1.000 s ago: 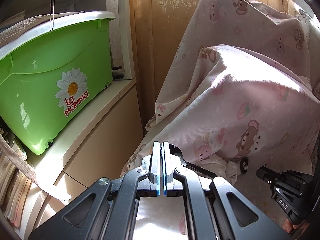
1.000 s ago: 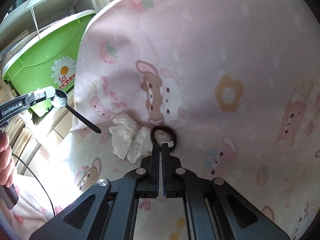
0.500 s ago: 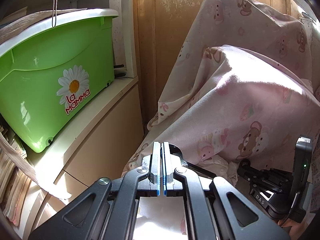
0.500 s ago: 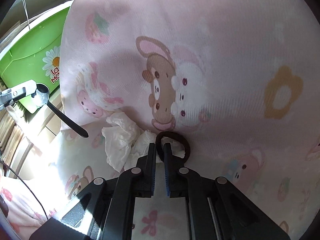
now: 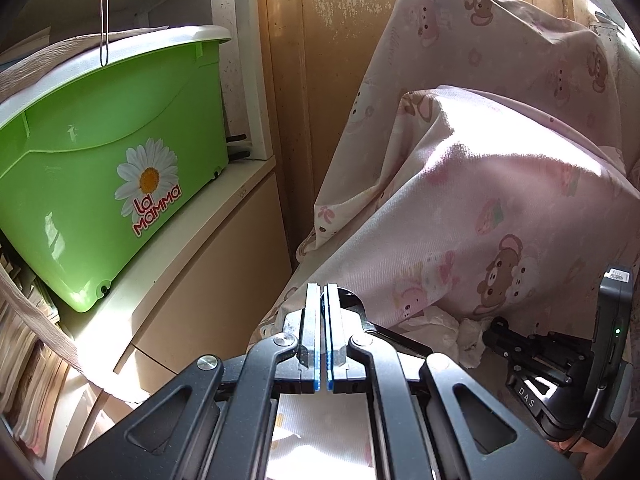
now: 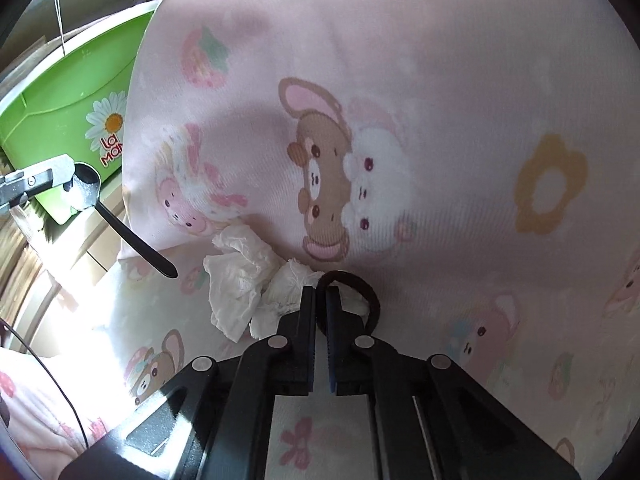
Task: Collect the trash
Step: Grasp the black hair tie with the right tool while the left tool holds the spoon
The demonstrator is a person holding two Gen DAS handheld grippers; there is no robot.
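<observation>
Green tub [image 5: 100, 184]: plastic, white rim, daisy sticker reading "La Mamma"; stands on a pale shelf [image 5: 192, 248] at far left. Visible in both views.
Stacked papers [image 5: 24, 368]: under the shelf, at the left edge of the left wrist view.
Left gripper [image 5: 321, 300]: jaws pressed together on the bowl of a black spoon [image 6: 120, 224]. In the right wrist view the spoon's handle slants down and to the right, its tip above the bed sheet and just left of the tissue, not touching it.
Wooden panel [image 5: 320, 80]: worn, pale brown, upright behind the bedding, between shelf and pillow.
Bed sheet [image 6: 132, 308]: pink with bear and strawberry print, in strong sunlight at lower left.
Crumpled tissue [image 6: 240, 276]: white, two wads lying together on the bed sheet at the foot of the pillow, just left of the right gripper's tips. In the left wrist view it shows as a white lump [image 5: 448, 320] under the pillow's edge.
Pillow [image 6: 400, 120]: large, pink, same print, leaning over the tissue.
Black hair tie [image 6: 370, 292]: ring lying at the pillow's foot, touching the tissue's right wad.
Right gripper [image 6: 321, 296]: jaws nearly together with a narrow gap, the hair tie's near arc passing between them; whether they pinch it I cannot tell.
</observation>
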